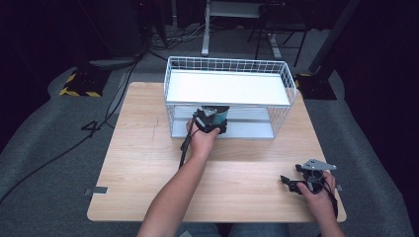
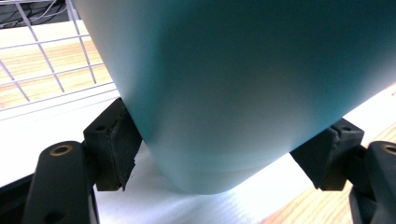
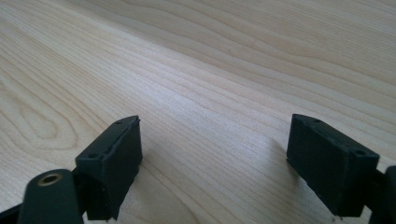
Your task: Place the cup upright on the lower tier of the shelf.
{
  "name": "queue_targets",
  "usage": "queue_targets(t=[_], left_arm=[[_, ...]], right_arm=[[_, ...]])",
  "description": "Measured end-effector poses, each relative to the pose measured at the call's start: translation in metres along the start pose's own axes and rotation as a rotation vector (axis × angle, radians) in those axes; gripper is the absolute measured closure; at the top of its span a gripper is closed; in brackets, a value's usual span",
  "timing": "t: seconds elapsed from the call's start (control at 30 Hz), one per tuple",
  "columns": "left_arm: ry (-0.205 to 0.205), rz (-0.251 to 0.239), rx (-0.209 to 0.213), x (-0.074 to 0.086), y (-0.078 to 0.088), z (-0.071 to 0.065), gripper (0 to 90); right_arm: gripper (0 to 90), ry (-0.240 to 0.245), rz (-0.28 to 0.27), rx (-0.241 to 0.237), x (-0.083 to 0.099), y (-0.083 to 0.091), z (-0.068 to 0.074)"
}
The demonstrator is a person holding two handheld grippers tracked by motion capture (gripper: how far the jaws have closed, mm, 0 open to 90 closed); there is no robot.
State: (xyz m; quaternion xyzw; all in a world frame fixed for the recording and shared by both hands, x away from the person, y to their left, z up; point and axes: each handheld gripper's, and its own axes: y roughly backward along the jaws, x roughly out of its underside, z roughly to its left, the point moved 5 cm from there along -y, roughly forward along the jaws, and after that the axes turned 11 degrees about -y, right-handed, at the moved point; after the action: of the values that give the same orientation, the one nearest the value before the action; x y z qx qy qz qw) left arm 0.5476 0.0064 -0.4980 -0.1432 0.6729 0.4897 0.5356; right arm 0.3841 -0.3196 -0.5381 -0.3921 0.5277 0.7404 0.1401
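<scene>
- Step in hand, as I read it: setting the teal cup [image 2: 224,93] onto the lower shelf [image 1: 247,129] of the white wire rack [image 1: 227,89].
- My left gripper [image 1: 210,121] pinches the cup low on its body; in the left gripper view both black pads [image 2: 119,140] press its sides, one on each flank.
- The cup sits at the front opening of the rack, under the top shelf [image 1: 227,86], its base just above or barely on the white lower shelf. The view is too close to say whether it touches.
- To do this well, I judge: keep the cup upright, ease it down until the base sits flat, and only then spread the jaws. Release slowly so the pads do not drag it sideways.
- Watch clearance: the top of the gripper is close under the upper shelf edge, so I should back straight out toward myself, not lift.
- The cup's wall tapers toward its base, so the grip could slip upward if I squeeze unevenly.
- My right gripper [image 1: 296,183] rests near the front right of the table [image 1: 148,163], well apart from the rack; its jaws are spread with nothing between them, just bare wood in the right gripper view.
- Relative to the tool: the cup is directly between the left jaws, rising ahead of the camera.
</scene>
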Motion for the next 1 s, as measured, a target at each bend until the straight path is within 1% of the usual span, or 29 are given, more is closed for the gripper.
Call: queue_targets(t=[0.03, 0.07, 0.1, 0.13, 0.17, 0.27, 0.3, 0.33, 0.37, 0.4, 0.43, 0.5, 0.53, 0.6, 0.63, 0.7, 0.8, 0.83, 0.93, 1.0], left_arm=[[-0.015, -0.004, 0.017, -0.001, -0.003, 0.002, 24.1], [-0.015, -0.004, 0.017, -0.001, -0.003, 0.002, 24.1], [0.008, -0.004, -0.013, -0.001, -0.004, 0.001, 24.1], [0.008, -0.004, -0.013, -0.001, -0.004, 0.001, 24.1], [0.027, -0.004, -0.029, 0.000, -0.007, 0.000, 24.1], [0.029, -0.004, -0.027, 0.001, -0.009, -0.001, 24.0], [0.035, 0.001, -0.042, 0.001, -0.010, 0.000, 24.0], [0.043, 0.004, -0.043, 0.002, -0.011, 0.000, 24.1], [0.044, 0.003, -0.012, 0.002, -0.013, -0.001, 24.0], [0.031, 0.003, -0.006, 0.002, -0.015, 0.000, 24.0], [0.045, 0.007, -0.024, 0.003, -0.016, 0.000, 24.0], [0.047, 0.009, -0.030, 0.004, -0.016, 0.000, 24.0], [0.045, 0.017, -0.001, 0.004, -0.016, -0.002, 24.0], [0.039, 0.023, -0.009, 0.005, -0.017, -0.001, 24.0], [0.046, 0.019, -0.012, 0.005, -0.018, -0.002, 24.0], [0.041, 0.021, -0.012, 0.006, -0.019, -0.001, 24.0], [0.046, 0.022, -0.013, 0.006, -0.020, -0.001, 24.0], [0.043, 0.023, -0.009, 0.007, -0.021, -0.001, 24.0], [0.042, 0.027, -0.017, 0.008, -0.022, -0.001, 24.0], [0.032, 0.030, -0.018, 0.008, -0.022, -0.001, 24.0]], right_arm=[[18.5, 0.000, 0.000, 0.000, 0.000, 0.000, 0.000], [18.5, 0.000, 0.000, 0.000, 0.000, 0.000, 0.000], [18.5, 0.000, 0.000, 0.000, 0.000, 0.000, 0.000], [18.5, 0.000, 0.000, 0.000, 0.000, 0.000, 0.000], [18.4, 0.000, 0.000, 0.000, 0.000, 0.000, 0.000], [18.5, 0.000, 0.000, 0.000, 0.000, 0.000, 0.000], [18.5, 0.000, 0.000, 0.000, 0.000, 0.000, 0.000], [18.5, 0.000, 0.000, 0.000, 0.000, 0.000, 0.000], [18.5, 0.000, 0.000, 0.000, 0.000, 0.000, 0.000], [18.5, 0.000, 0.000, 0.000, 0.000, 0.000, 0.000], [18.5, 0.000, 0.000, 0.000, 0.000, 0.000, 0.000], [18.5, 0.000, 0.000, 0.000, 0.000, 0.000, 0.000], [18.5, 0.000, 0.000, 0.000, 0.000, 0.000, 0.000], [18.5, 0.000, 0.000, 0.000, 0.000, 0.000, 0.000], [18.5, 0.000, 0.000, 0.000, 0.000, 0.000, 0.000], [18.5, 0.000, 0.000, 0.000, 0.000, 0.000, 0.000], [18.5, 0.000, 0.000, 0.000, 0.000, 0.000, 0.000], [18.4, 0.000, 0.000, 0.000, 0.000, 0.000, 0.000], [18.5, 0.000, 0.000, 0.000, 0.000, 0.000, 0.000], [18.5, 0.000, 0.000, 0.000, 0.000, 0.000, 0.000]])
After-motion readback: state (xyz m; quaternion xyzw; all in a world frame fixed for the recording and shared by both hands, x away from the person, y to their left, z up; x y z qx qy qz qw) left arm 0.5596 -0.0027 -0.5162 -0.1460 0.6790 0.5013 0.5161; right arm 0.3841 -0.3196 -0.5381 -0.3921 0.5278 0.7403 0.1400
